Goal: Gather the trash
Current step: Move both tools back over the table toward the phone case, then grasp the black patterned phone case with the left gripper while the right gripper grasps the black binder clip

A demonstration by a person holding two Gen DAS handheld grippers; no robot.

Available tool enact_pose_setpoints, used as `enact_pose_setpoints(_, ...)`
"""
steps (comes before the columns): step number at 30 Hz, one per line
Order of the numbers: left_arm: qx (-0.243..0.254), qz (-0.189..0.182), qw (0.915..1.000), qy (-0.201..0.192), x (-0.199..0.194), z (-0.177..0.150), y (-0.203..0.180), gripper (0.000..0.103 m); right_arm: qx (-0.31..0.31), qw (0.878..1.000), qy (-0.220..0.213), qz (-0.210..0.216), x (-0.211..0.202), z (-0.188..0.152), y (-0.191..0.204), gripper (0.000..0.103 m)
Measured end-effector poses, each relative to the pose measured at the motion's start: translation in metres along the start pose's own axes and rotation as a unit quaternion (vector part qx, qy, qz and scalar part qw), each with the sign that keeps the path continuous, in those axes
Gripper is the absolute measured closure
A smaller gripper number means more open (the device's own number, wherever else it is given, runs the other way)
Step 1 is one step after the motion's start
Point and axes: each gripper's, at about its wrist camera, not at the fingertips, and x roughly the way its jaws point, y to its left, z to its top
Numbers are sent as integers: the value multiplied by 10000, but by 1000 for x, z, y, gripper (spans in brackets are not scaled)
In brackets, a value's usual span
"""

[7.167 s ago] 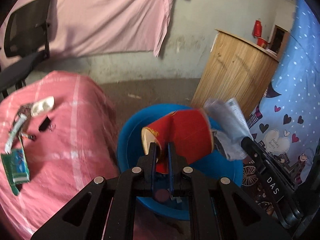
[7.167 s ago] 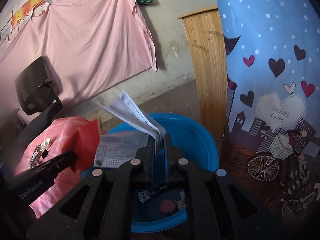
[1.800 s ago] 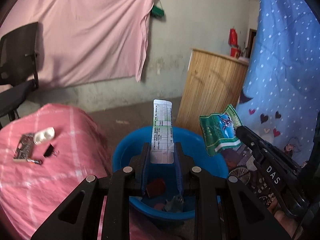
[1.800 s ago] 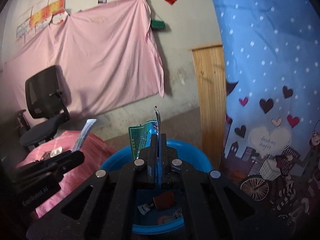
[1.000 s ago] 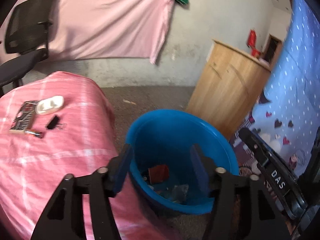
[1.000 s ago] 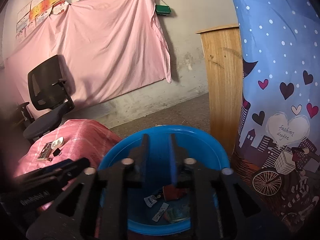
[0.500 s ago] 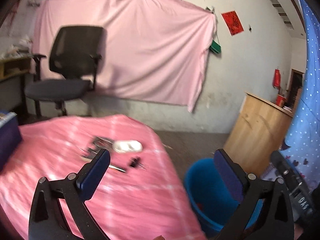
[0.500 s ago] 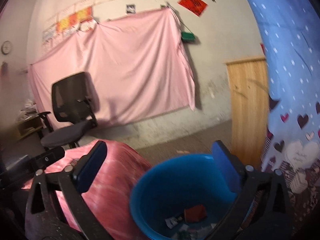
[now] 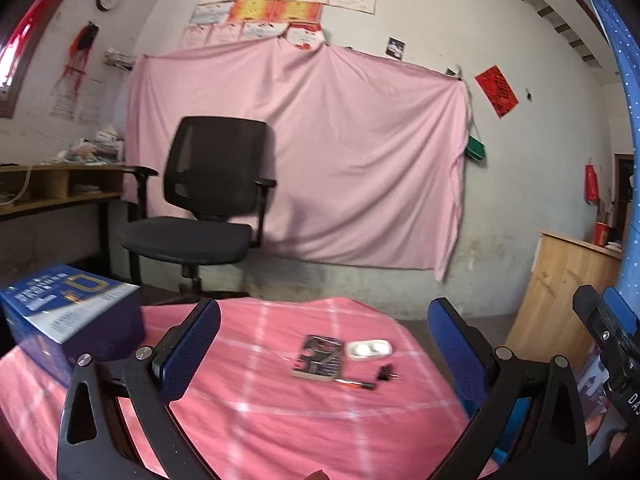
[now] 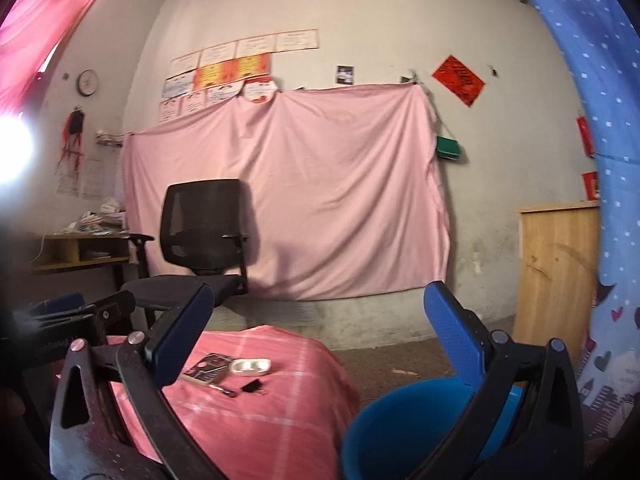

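Observation:
My left gripper (image 9: 324, 332) is open wide, with nothing between its blue pads, and points level over the pink-covered table (image 9: 256, 432). On the cloth lie a dark booklet (image 9: 320, 358), a white case (image 9: 368, 349), a black binder clip (image 9: 386, 372) and a small pen-like thing (image 9: 356, 383). My right gripper (image 10: 316, 320) is also open and holds nothing; the blue bin (image 10: 404, 428) stands low right beneath it. The same booklet (image 10: 208, 368), white case (image 10: 251, 366) and clip (image 10: 252, 387) lie further left in the right wrist view. The bin's inside is hidden.
A dark blue box (image 9: 68, 312) stands on the table's left side. Behind it are a black office chair (image 9: 208, 208), a wooden desk (image 9: 52, 192), a pink sheet (image 9: 320, 168) on the wall and a wooden cabinet (image 9: 564, 288) at right. A blue patterned curtain (image 10: 616, 184) hangs by the bin.
Both grippers let go of their trash over the bin and opened wide. Both have since lifted and swung left from the bin towards the table, now looking level at the room.

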Motion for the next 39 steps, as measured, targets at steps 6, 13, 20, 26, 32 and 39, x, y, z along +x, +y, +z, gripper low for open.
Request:
enact_pose_setpoints(6, 73, 212, 9997, 99, 3, -7, 28, 2, -142, 9995, 215, 183, 17, -5, 20, 0)
enact_pose_setpoints(13, 175, 337, 9976, 572, 37, -17, 51, 2, -199, 9937, 1086, 175, 57, -22, 35, 0)
enact_pose_setpoints(20, 252, 227, 9929, 1143, 73, -30, 60, 2, -76, 9822, 1870, 176, 90, -42, 37, 0)
enact_pose_setpoints(26, 166, 24, 9821, 1878, 108, -41, 65, 16, -185, 9564, 2878, 467, 124, -67, 44, 28)
enact_pose_setpoints(32, 159, -145, 9675, 2520, 140, -55, 65, 39, -503, 9312, 3547, 668, 156, -85, 54, 48)
enact_pose_setpoints(39, -12, -413, 9542, 2963, 163, -66, 66, 42, -390, 9105, 4050, 744, 187, -99, 48, 53)
